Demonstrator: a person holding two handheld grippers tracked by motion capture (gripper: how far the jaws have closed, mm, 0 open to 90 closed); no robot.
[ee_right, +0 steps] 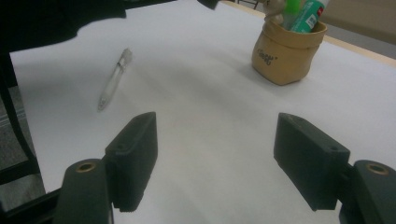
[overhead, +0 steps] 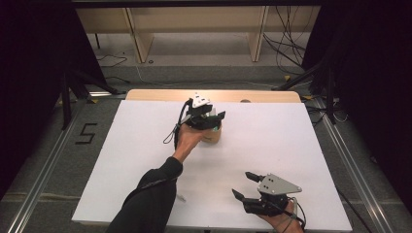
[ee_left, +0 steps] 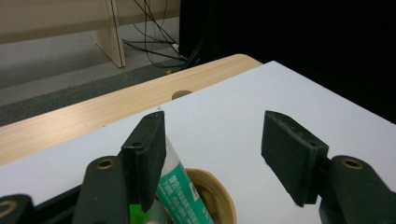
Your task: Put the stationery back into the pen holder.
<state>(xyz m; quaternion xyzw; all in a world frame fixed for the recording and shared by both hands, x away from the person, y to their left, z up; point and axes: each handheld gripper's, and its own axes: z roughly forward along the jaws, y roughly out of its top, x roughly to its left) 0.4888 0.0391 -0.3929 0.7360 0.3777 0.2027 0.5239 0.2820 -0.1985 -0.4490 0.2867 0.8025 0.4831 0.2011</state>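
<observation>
From above, my left claw (overhead: 214, 118) hangs over the brown pouch (overhead: 212, 134) at the far middle of the white surface (overhead: 145, 160), its jaws spread apart above the pouch's mouth with nothing pinched between them. My left hand (overhead: 187, 138) sits just near and left of the pouch. My right claw (overhead: 245, 183) rests low at the near right edge, jaws wide and empty, pointing left across the bare board. A thin clear pen (overhead: 180, 197) lies by my left sleeve at the near side, well apart from the pouch

Along my left claw (ee_left: 212, 154), the two black jaws stand well apart. A green-and-white tube (ee_left: 180, 186) rises out of the pouch (ee_left: 219, 196) right beside the left jaw; I cannot tell whether it brushes the pad, but it is not clamped. The pouch's tan rim shows below, between the jaws. Beyond lies the wooden far edge of the surface (ee_left: 224, 121)

Along my right claw (ee_right: 215, 158), the jaws gape wide over plain white surface (ee_right: 196, 84), holding nothing. The pen (ee_right: 113, 78) lies to the left, and the pouch (ee_right: 282, 53) stands upright at the far right with the tube (ee_right: 308, 14) and something bright green sticking out of its top
</observation>
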